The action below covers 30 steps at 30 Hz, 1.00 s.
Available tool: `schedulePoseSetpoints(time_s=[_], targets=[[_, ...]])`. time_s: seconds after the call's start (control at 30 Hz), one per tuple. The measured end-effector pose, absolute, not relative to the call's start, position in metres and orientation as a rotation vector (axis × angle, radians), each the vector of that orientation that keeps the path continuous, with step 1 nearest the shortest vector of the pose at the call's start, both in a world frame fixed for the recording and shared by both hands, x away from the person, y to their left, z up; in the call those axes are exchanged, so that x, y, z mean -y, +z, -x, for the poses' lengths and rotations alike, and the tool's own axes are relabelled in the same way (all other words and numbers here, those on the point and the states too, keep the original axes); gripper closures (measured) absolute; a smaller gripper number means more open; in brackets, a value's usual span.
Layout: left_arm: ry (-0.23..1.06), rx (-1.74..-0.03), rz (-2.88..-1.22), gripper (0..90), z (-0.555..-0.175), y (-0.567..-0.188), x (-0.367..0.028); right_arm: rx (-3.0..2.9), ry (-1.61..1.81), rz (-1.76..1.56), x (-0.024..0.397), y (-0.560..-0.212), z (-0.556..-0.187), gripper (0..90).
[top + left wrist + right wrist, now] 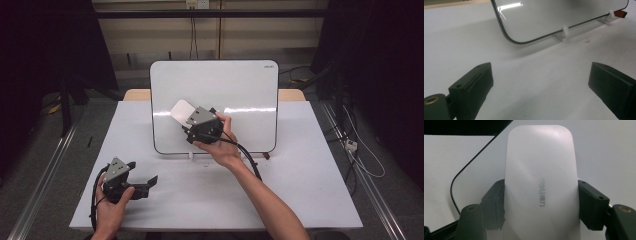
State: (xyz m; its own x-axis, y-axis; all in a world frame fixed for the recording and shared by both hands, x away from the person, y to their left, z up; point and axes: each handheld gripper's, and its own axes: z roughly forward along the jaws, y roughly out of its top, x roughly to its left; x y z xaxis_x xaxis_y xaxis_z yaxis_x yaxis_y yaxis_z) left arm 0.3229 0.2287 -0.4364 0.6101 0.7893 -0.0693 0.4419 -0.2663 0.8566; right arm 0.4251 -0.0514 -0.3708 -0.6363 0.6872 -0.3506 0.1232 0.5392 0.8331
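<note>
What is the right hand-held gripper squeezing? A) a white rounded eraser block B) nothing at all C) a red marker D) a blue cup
A: the right hand-held gripper has its black jaws pressed on both sides of a white rounded eraser block, held up in front of the white board.

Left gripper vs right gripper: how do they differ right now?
The left gripper is open and holds nothing; the right gripper is shut on a white eraser. The left gripper sits low near the table's front edge; the right gripper is raised at the whiteboard. Both are black and hand-held.
</note>
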Motion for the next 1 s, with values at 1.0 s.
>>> schedulePoseSetpoints(time_s=[1.0], targets=[[0.445,-0.979,-1.910,5.8,-0.323,-0.437,-0.226,-1.968,0.984,-0.803,0.133,-0.371,-0.400,32.0]])
